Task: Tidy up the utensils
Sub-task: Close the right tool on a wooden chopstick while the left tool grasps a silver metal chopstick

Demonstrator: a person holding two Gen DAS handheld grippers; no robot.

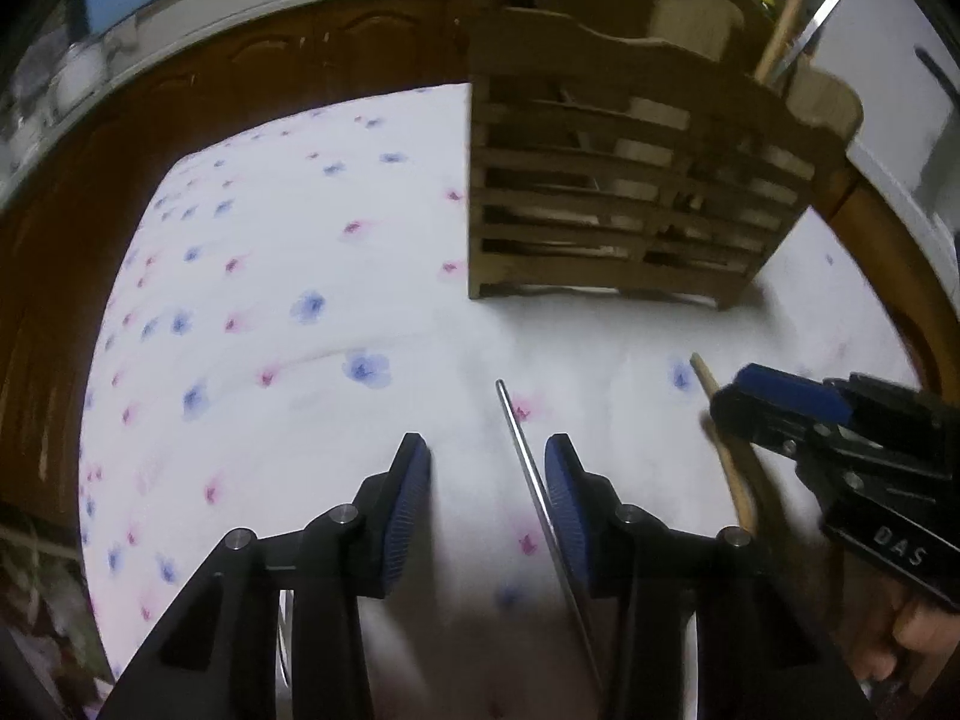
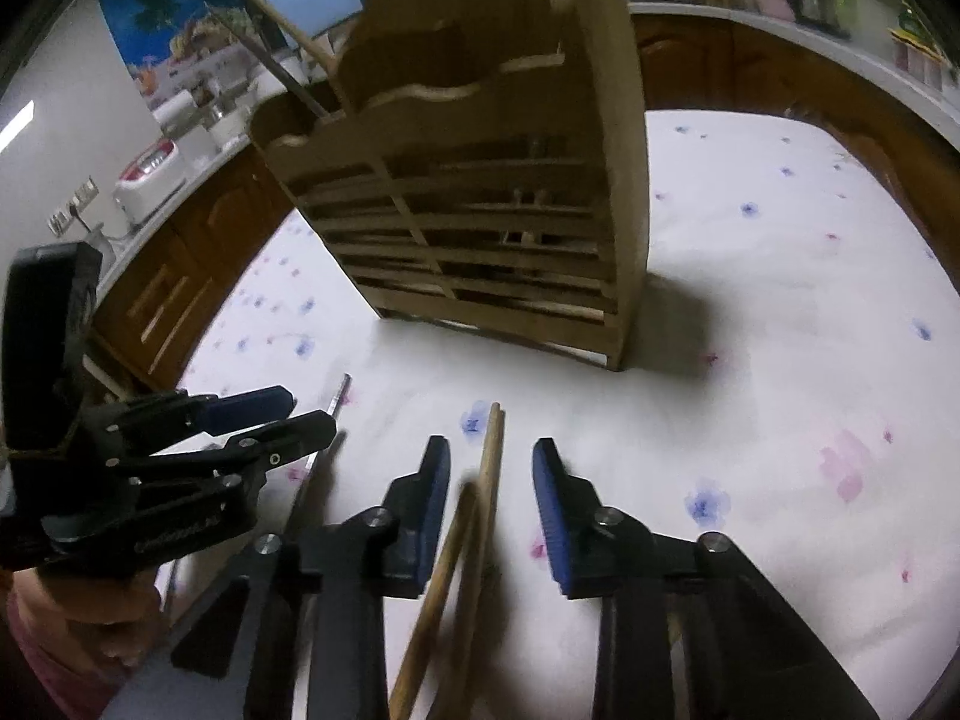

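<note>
In the left wrist view, the left gripper (image 1: pixel 487 510) stands open at lower centre, a thin metal rod (image 1: pixel 528 468) lying between its fingers, close against the right pad. In the right wrist view, the right gripper (image 2: pixel 491 504) is likewise open around the wooden chopsticks (image 2: pixel 489 480) on the floral cloth (image 2: pixel 780 300). Both utensils look light and stiff; the metal one probably slippery, so a mid-shaft pinch seems best. The slatted wooden holder (image 2: pixel 480 222) stands at upper centre.
</note>
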